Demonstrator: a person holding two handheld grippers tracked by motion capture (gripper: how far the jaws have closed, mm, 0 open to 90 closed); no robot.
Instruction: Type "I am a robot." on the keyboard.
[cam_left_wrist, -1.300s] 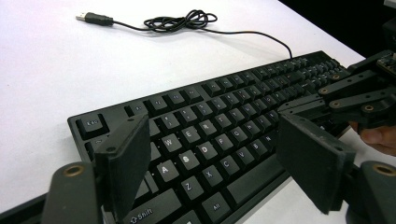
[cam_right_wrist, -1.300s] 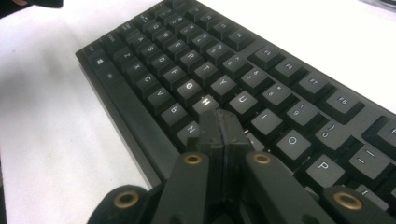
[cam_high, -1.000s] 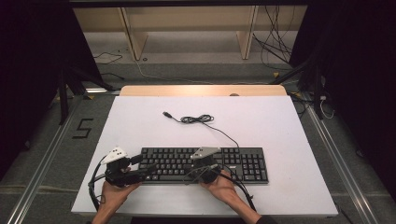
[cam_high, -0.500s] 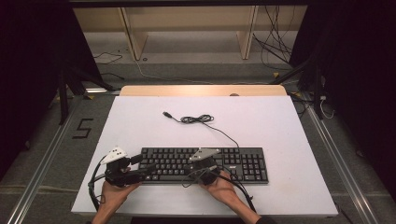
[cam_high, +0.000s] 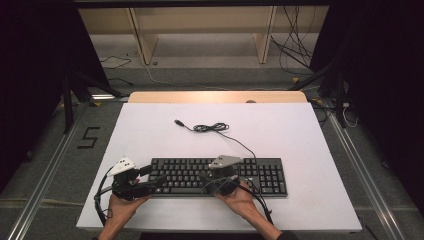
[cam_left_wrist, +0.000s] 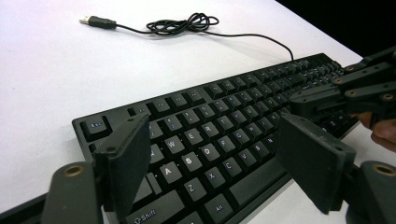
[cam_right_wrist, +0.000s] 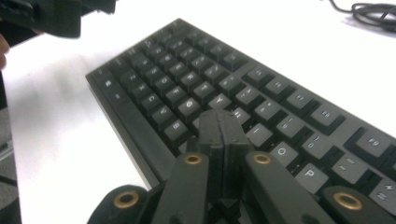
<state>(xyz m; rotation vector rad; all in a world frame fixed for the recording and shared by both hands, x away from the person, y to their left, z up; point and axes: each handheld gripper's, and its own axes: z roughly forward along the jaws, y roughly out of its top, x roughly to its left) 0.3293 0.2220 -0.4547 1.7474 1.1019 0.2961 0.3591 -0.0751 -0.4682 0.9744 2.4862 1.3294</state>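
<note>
The keyboard (cam_high: 220, 176) lies flat near the front edge of the white table (cam_high: 310, 150), its long side running left to right. Its thin cable (cam_high: 216, 128) leaves the back edge, loops into a small tangle farther up the table and ends in a loose plug (cam_high: 178, 122) lying on the bare surface.

The right gripper (cam_right_wrist: 223, 122) has its jaws pressed together with nothing between them; their joined tip sits on or just above the keys in the middle of the board, but contact cannot be told.

The left gripper (cam_left_wrist: 215, 154) is at the keyboard's left end, jaws spread wide, with the left-hand letter keys seen between them. Its pads (cam_left_wrist: 128, 154) touch nothing. Each gripper is held by a hand coming in from the table's front edge.
</note>
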